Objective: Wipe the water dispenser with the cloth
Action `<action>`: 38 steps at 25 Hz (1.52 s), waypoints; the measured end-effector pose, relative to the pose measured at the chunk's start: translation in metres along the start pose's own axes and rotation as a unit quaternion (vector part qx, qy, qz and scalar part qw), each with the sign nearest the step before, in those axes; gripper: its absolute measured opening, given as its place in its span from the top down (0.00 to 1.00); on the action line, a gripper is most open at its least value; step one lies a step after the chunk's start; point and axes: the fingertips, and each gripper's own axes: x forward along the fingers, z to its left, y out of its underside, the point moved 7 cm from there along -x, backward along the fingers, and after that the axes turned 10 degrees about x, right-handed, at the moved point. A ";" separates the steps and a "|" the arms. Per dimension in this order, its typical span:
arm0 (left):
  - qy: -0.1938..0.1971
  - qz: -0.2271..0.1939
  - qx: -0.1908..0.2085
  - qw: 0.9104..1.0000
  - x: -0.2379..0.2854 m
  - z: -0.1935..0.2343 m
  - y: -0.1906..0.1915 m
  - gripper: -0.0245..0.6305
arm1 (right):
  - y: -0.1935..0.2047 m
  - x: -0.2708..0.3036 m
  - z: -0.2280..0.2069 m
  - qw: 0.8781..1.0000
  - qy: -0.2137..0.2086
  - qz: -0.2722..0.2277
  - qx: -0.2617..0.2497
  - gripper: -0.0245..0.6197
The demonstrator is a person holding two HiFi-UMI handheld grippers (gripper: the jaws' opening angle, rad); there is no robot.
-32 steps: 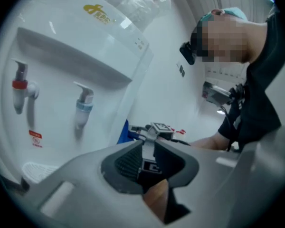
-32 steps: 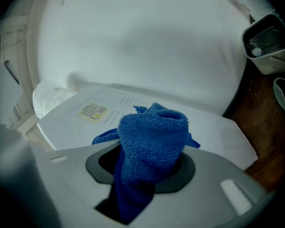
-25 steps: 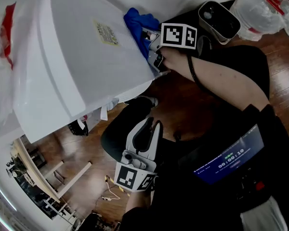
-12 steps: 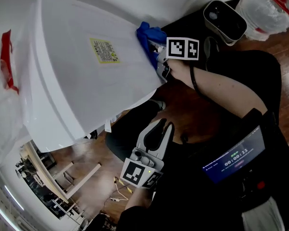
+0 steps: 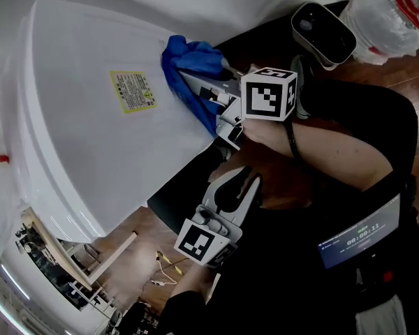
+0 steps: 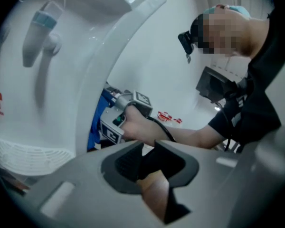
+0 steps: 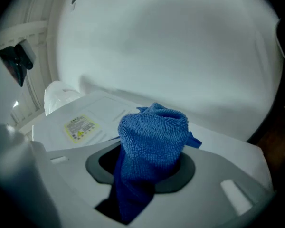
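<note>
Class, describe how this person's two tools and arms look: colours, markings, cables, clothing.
The left tool and right tool are light grey, with dark pads inside curved jaws. Each carries a white cube of black square markers. A black cable crosses the right wrist. The right sleeve is black and short.

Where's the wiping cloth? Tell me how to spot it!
Find the big white water dispenser. On its smooth side, right of the yellow sticker in the head view, a bunched cloth is pinched in the right gripper's jaws. It is the only bright blue, fluffy thing against all that white.
</note>
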 end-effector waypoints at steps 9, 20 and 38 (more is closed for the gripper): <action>-0.003 0.059 -0.019 0.998 0.011 0.020 0.026 0.84 | -0.004 0.009 -0.166 0.983 0.150 0.088 -0.059 0.72; 0.027 0.080 -0.004 0.996 0.033 0.034 0.046 0.84 | 0.017 0.011 -0.132 0.667 0.153 0.461 -0.565 0.72; 0.026 0.125 0.029 0.991 0.038 0.050 0.084 0.84 | -0.029 0.085 -0.126 0.518 0.216 0.519 -0.644 0.71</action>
